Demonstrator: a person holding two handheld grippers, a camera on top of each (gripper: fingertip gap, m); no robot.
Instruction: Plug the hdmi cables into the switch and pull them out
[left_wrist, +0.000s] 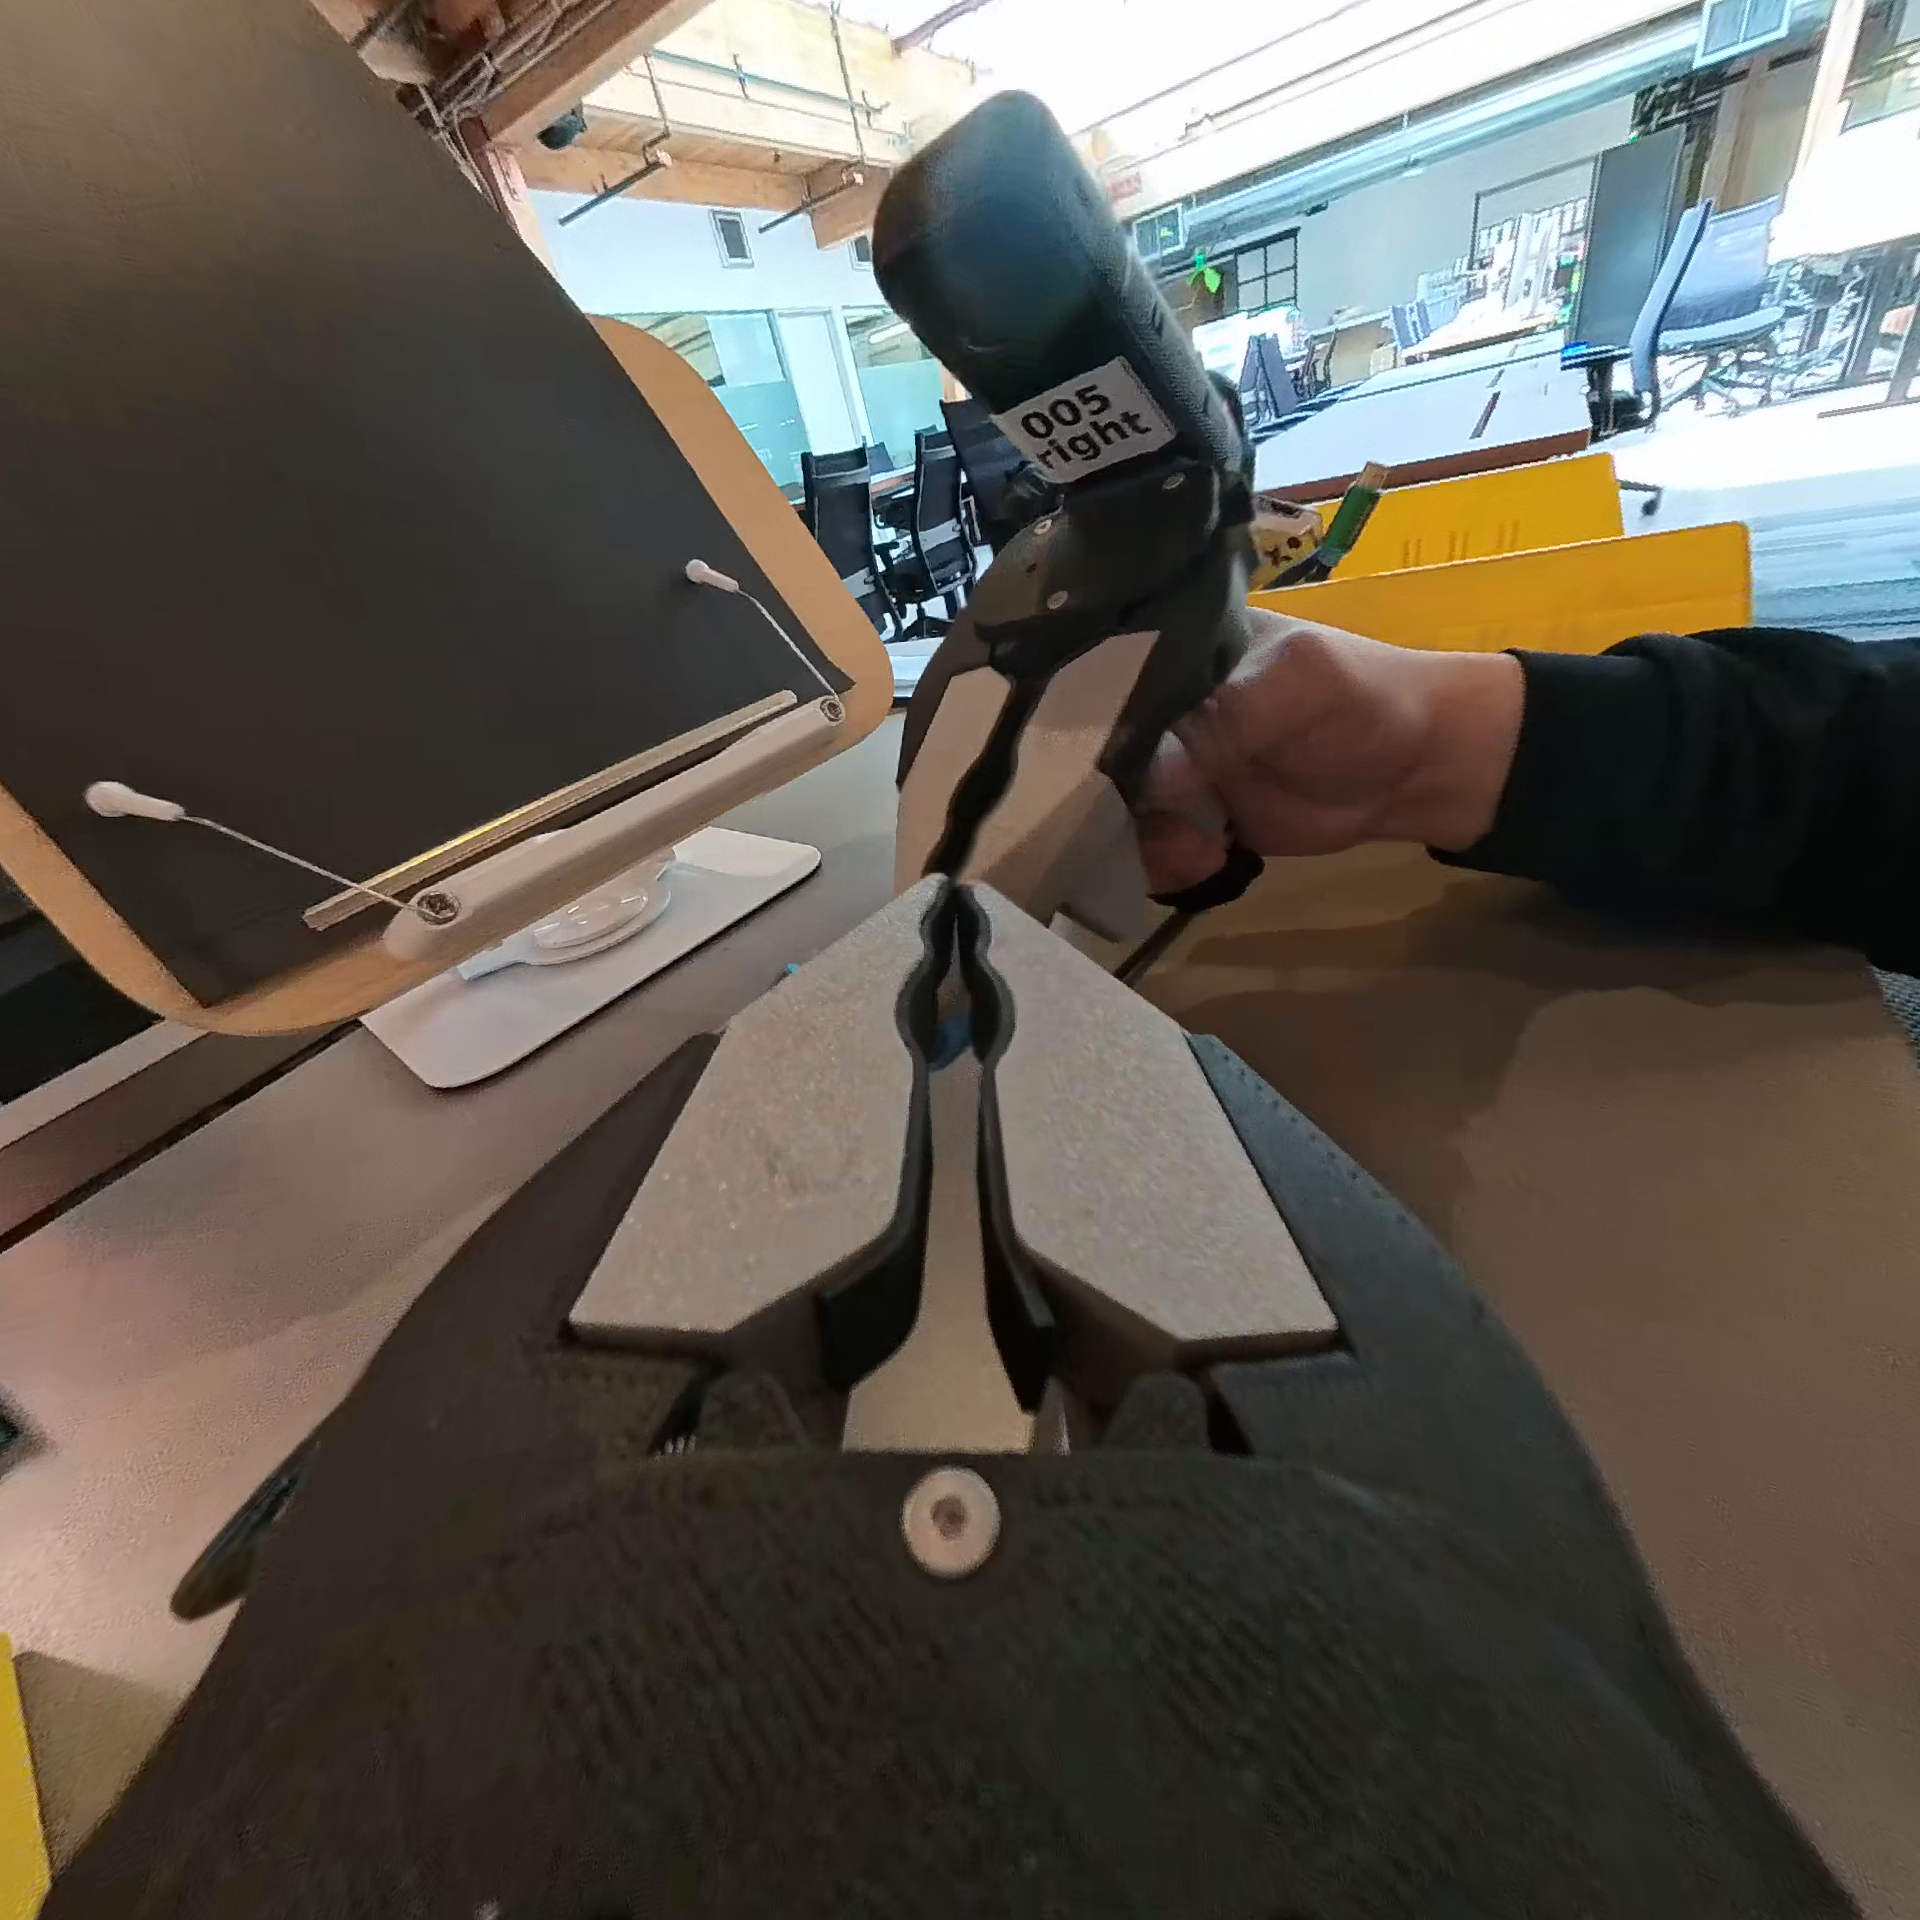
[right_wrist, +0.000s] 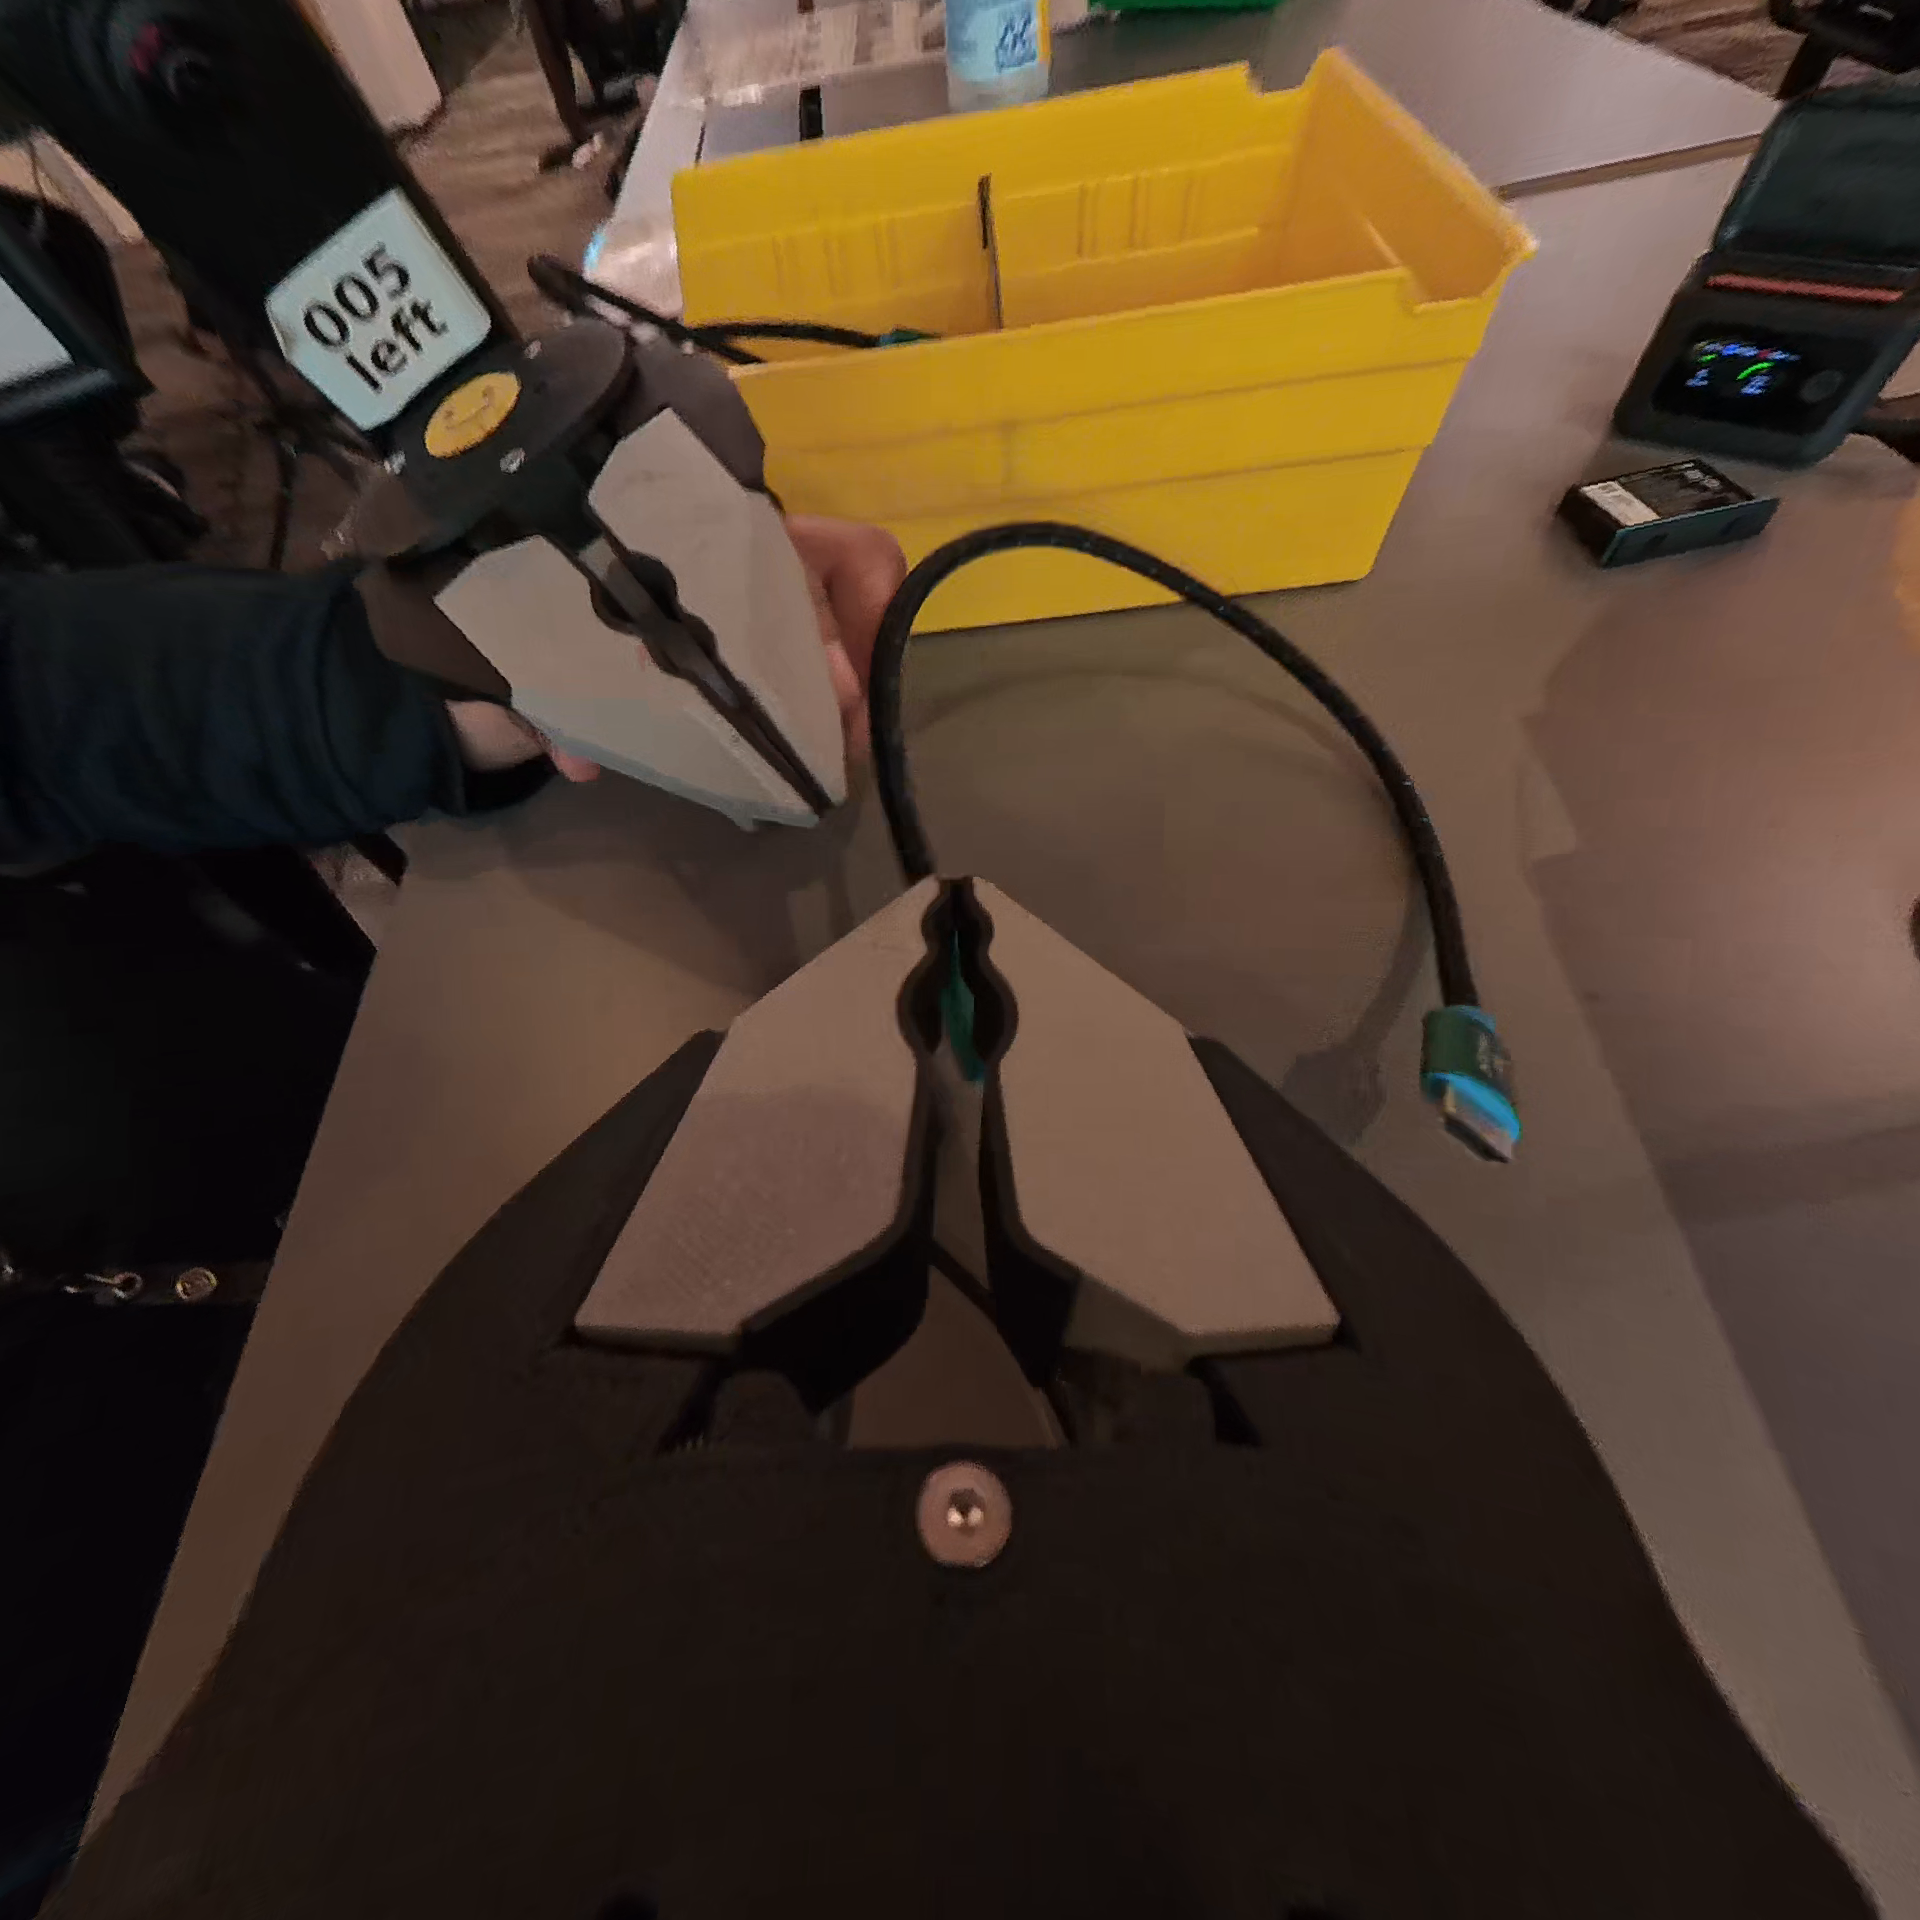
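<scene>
My right gripper (right_wrist: 957, 891) is shut on the green plug (right_wrist: 962, 1013) of a black braided HDMI cable (right_wrist: 1195, 597). The cable rises from the fingertips, arcs over the grey table (right_wrist: 1195, 831) and ends in a free blue plug (right_wrist: 1473, 1086) at the right. My left gripper (right_wrist: 823, 800) is shut, close to the left of the cable, and nothing shows between its pads. In the left wrist view the left gripper (left_wrist: 954, 902) points at the right gripper (left_wrist: 1039, 665), held by a hand (left_wrist: 1340, 748). A blue patch (left_wrist: 951, 1039) shows through the finger gap.
A yellow bin (right_wrist: 1091, 447) stands behind the cable with another cable (right_wrist: 727, 335) hanging into it. A black device with a lit screen (right_wrist: 1766, 364) and a small black box (right_wrist: 1662, 514) lie at the right. A dark board on a white stand (left_wrist: 582, 956) is at the left. The tips of both grippers are at nearly the same place.
</scene>
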